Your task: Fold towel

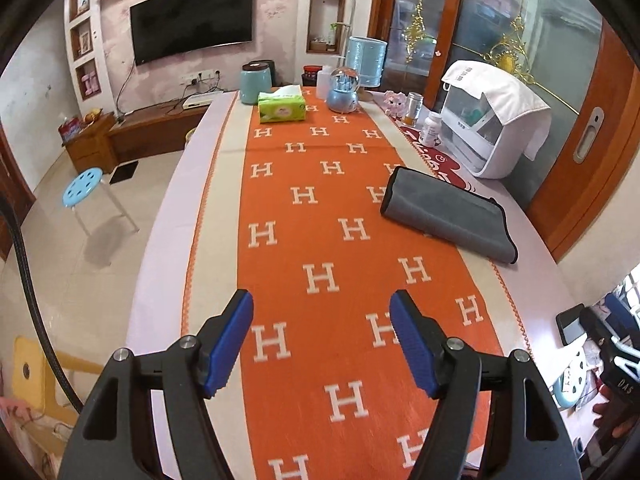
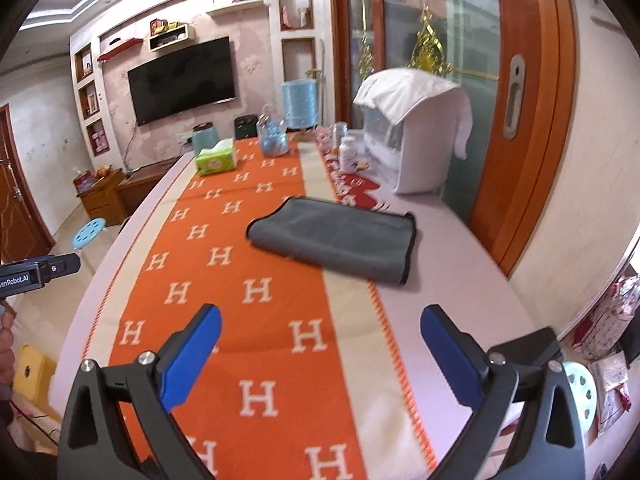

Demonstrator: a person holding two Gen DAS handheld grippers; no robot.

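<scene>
A grey towel with dark edging lies folded on the table, across the right edge of the orange runner; it also shows in the right wrist view. My left gripper is open and empty, held above the runner, near and to the left of the towel. My right gripper is open and empty, above the runner short of the towel. Neither gripper touches the towel.
An orange runner with white H letters covers the table's middle. A green tissue pack, jars, a snow globe and bottles stand at the far end. A white appliance under a white cloth stands at the right. A blue stool is on the floor left.
</scene>
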